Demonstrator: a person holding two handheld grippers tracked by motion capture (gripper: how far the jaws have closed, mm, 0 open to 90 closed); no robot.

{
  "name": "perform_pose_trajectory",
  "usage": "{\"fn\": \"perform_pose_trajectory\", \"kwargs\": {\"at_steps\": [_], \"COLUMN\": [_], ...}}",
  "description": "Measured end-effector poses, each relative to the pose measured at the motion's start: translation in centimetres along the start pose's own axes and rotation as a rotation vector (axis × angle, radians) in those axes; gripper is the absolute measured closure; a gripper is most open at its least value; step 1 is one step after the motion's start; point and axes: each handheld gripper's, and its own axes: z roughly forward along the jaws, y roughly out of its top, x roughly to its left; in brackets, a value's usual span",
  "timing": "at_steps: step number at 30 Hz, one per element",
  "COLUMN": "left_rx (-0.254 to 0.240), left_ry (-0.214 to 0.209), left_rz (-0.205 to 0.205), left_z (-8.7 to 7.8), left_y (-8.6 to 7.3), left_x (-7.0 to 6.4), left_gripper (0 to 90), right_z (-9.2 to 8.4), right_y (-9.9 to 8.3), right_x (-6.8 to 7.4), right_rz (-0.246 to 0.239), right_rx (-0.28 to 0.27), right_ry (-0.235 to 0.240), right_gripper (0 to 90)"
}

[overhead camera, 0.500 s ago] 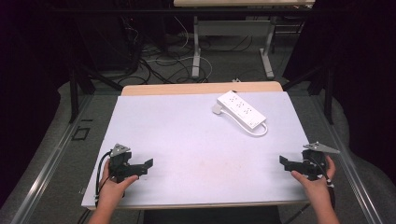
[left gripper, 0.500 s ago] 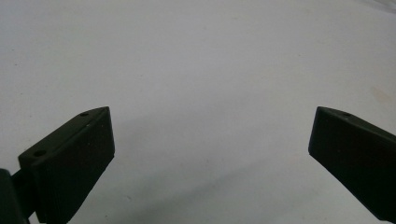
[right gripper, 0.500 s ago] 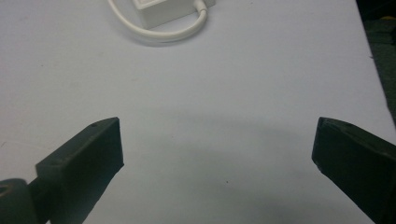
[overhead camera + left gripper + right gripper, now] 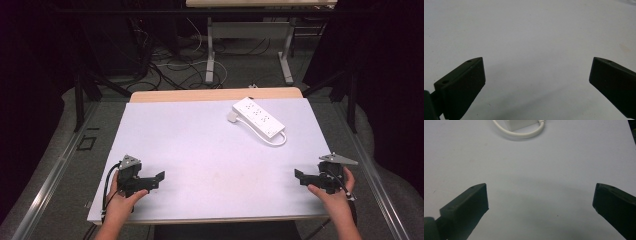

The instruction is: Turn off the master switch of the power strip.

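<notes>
Power strip [image 4: 258, 118] untouched; tools [image 4: 159, 177] low, apart.

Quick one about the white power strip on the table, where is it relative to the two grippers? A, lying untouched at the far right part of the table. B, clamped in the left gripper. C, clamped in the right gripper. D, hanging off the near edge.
A: the power strip lies flat toward the far right of the table, apart from the left gripper and the right gripper, both open at the near edge.

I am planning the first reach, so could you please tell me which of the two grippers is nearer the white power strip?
The right gripper: the power strip lies on the table's far right, well away from the left gripper.
</notes>
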Motion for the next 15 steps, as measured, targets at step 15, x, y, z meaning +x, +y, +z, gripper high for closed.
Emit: {"fn": "perform_pose_trajectory", "kwargs": {"at_steps": [15], "left_rx": [0.018], "left_ry": [0.011], "left_rz": [0.033], "left_z": [-0.7], "left_y": [-0.1], "left_x": [-0.4], "left_gripper": [1.1], "right_z": [-0.4], "right_y": [1.6], "right_x": [0.9], "right_rz": [-0.075], "right_rx": [0.038], "right_ry": [0.021], "right_gripper": [5.4]}}
